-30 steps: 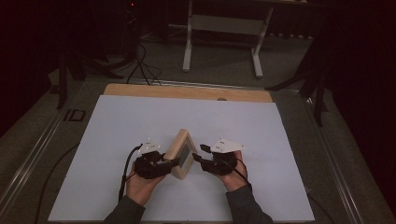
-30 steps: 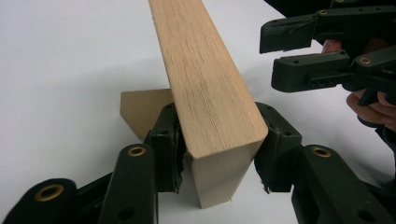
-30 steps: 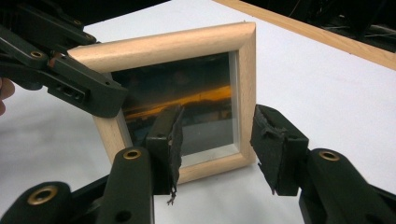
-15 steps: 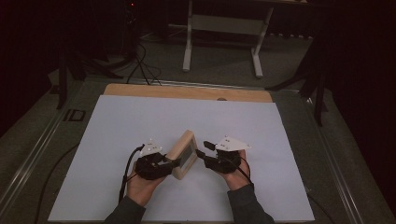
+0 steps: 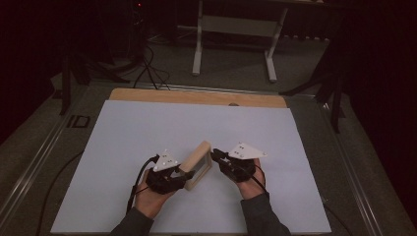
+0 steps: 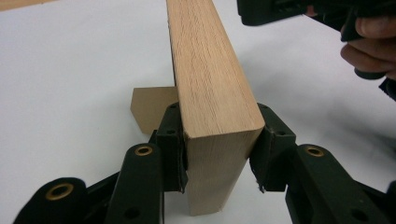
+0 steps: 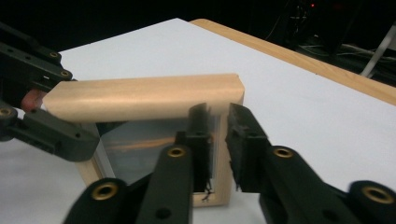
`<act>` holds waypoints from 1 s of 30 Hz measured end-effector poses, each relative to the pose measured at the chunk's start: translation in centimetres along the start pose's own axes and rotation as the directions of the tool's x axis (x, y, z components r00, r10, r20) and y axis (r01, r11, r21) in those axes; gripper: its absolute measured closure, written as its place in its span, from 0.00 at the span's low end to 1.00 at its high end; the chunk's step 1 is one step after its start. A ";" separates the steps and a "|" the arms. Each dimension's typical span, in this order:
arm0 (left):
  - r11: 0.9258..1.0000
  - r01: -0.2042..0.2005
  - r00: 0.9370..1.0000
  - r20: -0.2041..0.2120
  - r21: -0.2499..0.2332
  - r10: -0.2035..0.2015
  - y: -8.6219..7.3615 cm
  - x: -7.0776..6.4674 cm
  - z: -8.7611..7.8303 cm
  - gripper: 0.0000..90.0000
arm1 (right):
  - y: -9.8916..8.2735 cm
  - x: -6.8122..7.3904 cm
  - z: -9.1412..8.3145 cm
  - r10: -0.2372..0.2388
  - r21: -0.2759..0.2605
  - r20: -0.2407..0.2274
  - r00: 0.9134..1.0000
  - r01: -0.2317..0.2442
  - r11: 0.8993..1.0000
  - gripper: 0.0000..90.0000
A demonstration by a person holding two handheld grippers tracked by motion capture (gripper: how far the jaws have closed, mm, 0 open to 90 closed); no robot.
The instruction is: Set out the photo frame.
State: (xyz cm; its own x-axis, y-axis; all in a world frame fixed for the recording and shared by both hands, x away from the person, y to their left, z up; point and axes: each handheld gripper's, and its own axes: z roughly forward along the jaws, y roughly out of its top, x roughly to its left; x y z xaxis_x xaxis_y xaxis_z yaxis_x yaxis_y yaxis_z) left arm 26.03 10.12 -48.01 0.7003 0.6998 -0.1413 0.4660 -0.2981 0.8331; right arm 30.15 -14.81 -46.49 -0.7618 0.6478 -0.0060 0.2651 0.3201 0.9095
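Observation:
A light wooden picture frame [image 5: 198, 164] stands on edge on the white sheet, its glass toward my right gripper. My left gripper [image 5: 187, 174] is shut on its near end, and in the left gripper view the pads [image 6: 173, 149] press both faces of the frame [image 6: 210, 70]. A brown back stand [image 6: 152, 107] pokes out behind it. My right gripper [image 5: 215, 154] is at the frame's far end. Its jaws have just been closing, and my right gripper [image 7: 218, 112] shows a narrow gap over the end rail of the frame [image 7: 140, 95]. Whether they pinch the rail is unclear.
The white sheet [image 5: 147, 128] covers a wooden tabletop whose far edge [image 5: 196, 97] shows bare. Beyond it stand a desk's white legs [image 5: 199, 44], and cables [image 5: 147, 64] lie on the floor. A metal rail [image 5: 44, 147] runs along the table's left side.
The right gripper's jaws have drawn much closer together at the frame's far end. The frame and the left gripper's hold on it stay as they were.

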 end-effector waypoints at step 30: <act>0.984 -0.179 0.981 0.068 -0.019 0.179 -0.4 -1.9 0.4 0.67 | 0.3 -0.9 -1.0 0.028 -0.061 0.067 0.997 -0.024 0.998 0.99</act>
State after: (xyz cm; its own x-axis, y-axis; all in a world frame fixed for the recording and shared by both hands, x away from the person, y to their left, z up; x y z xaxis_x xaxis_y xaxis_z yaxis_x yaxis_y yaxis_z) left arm 24.76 8.69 -48.25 0.8078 0.5888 -0.0258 0.3232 -0.4061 0.8548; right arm 30.29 -15.98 -45.79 -0.7128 0.7013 -0.0086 0.2467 0.2623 0.9329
